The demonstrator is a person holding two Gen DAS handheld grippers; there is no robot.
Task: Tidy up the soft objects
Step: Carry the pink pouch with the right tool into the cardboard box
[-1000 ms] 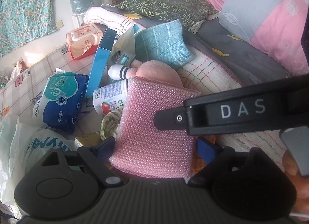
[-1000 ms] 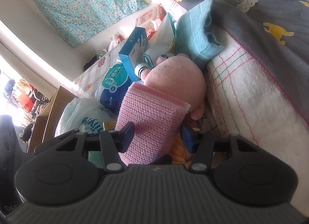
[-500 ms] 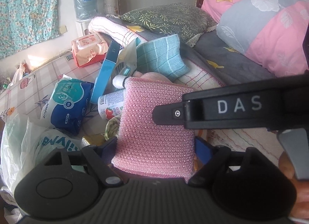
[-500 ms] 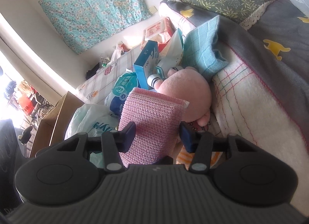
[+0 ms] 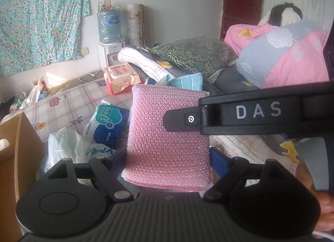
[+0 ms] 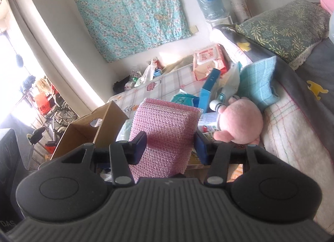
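Both tools [image 5: 168,156] [image 6: 170,144] tilted downward, clamping pink sponge [image 5: 169,137].

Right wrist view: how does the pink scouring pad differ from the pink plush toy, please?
The scouring pad is flat and rectangular; the plush toy is rounded. The pad has a knobbly mesh surface; the toy is fuzzy. The pad is held in the right gripper; the toy lies loose. Both are pink.
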